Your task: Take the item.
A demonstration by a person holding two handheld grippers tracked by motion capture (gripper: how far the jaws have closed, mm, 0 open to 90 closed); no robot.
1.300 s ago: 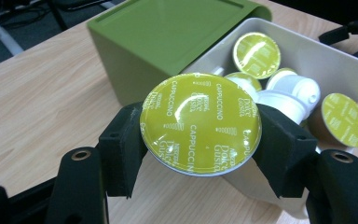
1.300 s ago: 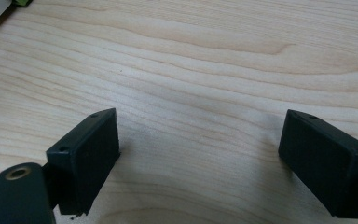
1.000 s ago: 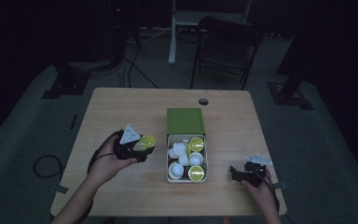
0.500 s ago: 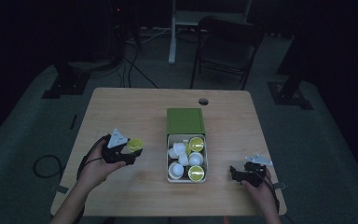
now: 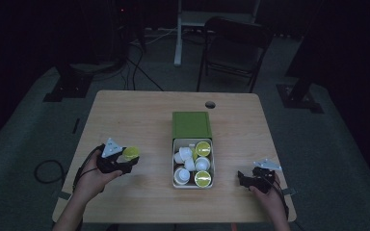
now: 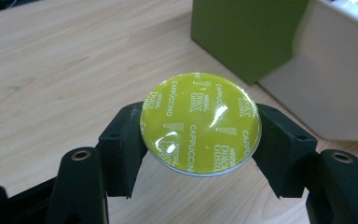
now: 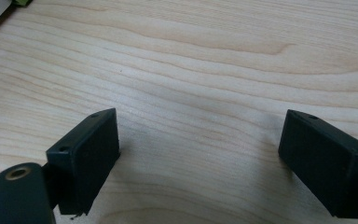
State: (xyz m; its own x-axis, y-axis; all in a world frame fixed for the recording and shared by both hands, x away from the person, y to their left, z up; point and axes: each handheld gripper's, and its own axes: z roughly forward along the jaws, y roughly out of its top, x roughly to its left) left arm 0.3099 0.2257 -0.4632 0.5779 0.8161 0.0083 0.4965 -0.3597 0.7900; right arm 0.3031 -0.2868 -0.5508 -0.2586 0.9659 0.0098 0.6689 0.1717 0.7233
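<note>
Over on the left half of the surface [image 5: 139, 120], your left hand-held gripper [image 5: 125, 161] is pinching a coffee capsule [image 5: 130, 153] by its sides. From the left gripper view you get a great look at it: the lime-green foil lid [image 6: 200, 123] faces up at the camera, with "Cappuccino" and "Nescafé Dolce Gusto" printed on it in white, and the two black jaws are pressed against opposite edges of the capsule's rim. It sits a little above the wood, well apart from the box.

That box [image 5: 192, 156] is in the middle of the surface: a pale tray with a green lid [image 5: 191, 125] lying flat just behind it, touching its far edge. Inside the tray you've got a handful of other capsules [image 5: 197, 166], some lying on their sides showing white bodies, a couple showing green foil tops.

Your right hand-held gripper [image 5: 246, 179] rests near the front right corner of the surface, well apart from the box, jaws pointing toward it. Its jaws are spread wide with nothing between them, just bare wood grain [image 7: 200, 93] in the right gripper view.
</note>
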